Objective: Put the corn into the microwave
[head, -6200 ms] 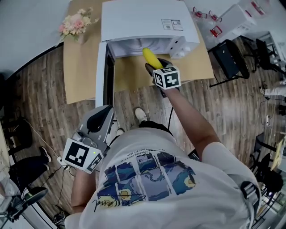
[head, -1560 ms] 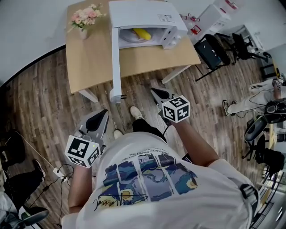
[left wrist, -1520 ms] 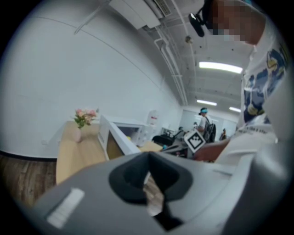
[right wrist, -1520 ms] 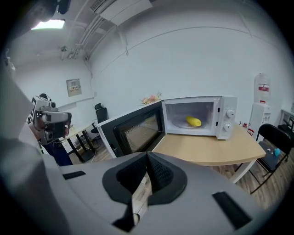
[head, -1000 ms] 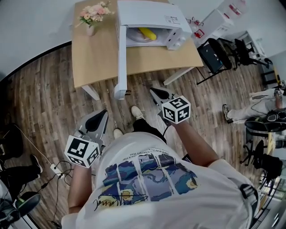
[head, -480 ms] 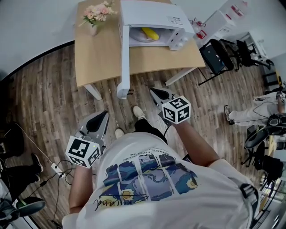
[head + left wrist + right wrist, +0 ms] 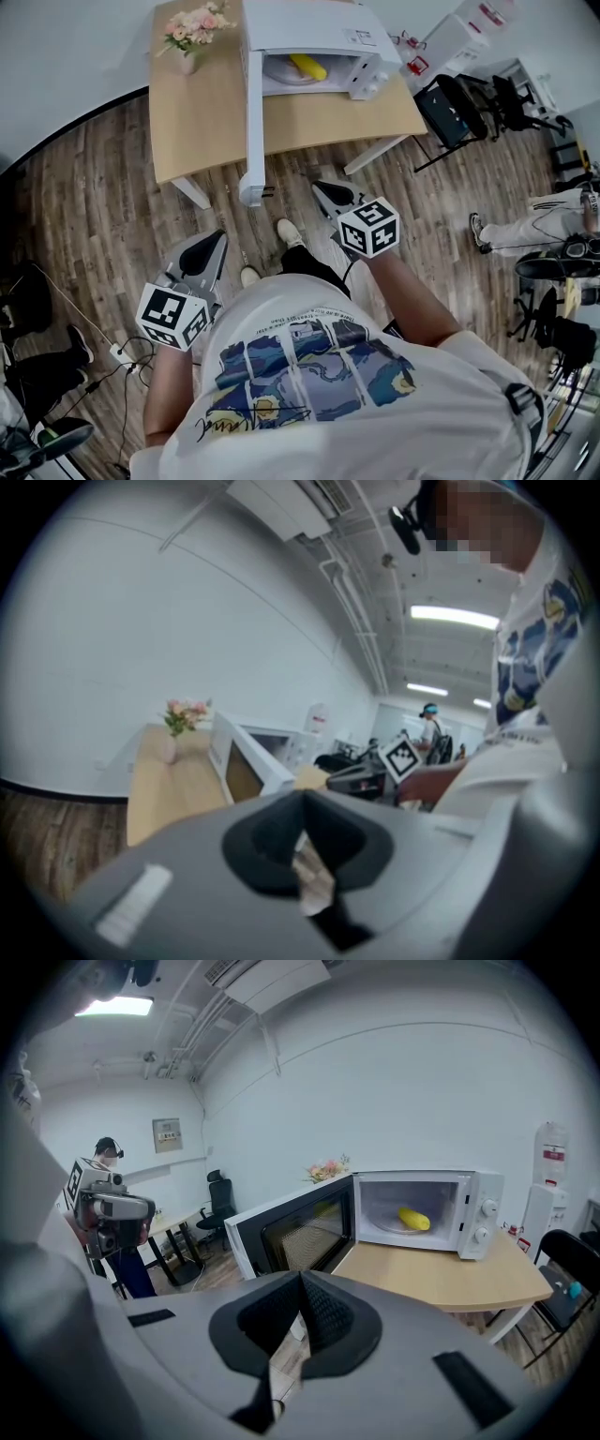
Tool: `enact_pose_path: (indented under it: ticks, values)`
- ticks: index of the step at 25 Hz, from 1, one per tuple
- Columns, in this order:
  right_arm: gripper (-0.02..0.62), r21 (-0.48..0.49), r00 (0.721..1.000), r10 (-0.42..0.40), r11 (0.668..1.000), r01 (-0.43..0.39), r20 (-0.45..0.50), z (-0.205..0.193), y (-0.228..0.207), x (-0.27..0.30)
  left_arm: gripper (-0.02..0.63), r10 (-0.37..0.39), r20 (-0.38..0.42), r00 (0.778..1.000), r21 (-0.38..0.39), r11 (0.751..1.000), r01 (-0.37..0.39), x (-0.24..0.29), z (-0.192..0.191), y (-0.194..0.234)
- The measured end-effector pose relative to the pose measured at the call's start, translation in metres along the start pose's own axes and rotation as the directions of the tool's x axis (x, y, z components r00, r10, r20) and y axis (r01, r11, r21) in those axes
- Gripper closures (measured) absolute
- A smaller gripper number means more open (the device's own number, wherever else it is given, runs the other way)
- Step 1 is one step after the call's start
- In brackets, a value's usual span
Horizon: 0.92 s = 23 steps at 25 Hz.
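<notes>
Two grippers hang over the wood floor [image 7: 94, 206], well apart from the table [image 7: 197, 131]; the left gripper [image 7: 216, 240] and the right gripper [image 7: 321, 189] each have their jaws closed together with nothing between them. The head view and right gripper view show the corn [image 7: 307, 67] lying on the plate inside the microwave [image 7: 309, 26], whose door [image 7: 251, 122] stands open. The left gripper view shows only the door's outer side and the flowers [image 7: 192, 23], with the cavity hidden.

Yellow corn [image 7: 307, 67], white microwave [image 7: 309, 23], pink flowers [image 7: 192, 21], tan table [image 7: 202, 122]
</notes>
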State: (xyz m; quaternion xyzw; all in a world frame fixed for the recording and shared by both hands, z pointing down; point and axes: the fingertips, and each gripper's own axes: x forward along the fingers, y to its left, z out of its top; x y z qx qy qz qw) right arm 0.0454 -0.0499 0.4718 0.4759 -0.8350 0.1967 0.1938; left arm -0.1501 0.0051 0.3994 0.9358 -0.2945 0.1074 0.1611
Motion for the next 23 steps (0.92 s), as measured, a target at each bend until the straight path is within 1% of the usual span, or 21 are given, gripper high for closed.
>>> enact_pose_path:
  ticks: [9,16,23]
  values:
    - [0.586,-0.043,1.0,-0.011,0.999,0.01,-0.004,0.004,-0.015,0.002,0.598,-0.005,-0.012,1.0,0.003,1.0,0.005,0.016,0.004,0.001]
    - [0.586,-0.027,1.0,-0.015,1.0,0.015,-0.004,0.004,-0.037,0.008,0.598,-0.007,-0.025,1.0,0.007,1.0,0.008,0.039,0.013,0.006]
    - [0.586,-0.022,0.999,-0.021,1.0,0.02,-0.029,-0.003,-0.071,0.014,0.598,-0.008,-0.039,0.999,0.007,1.0,0.008,0.069,0.022,0.006]
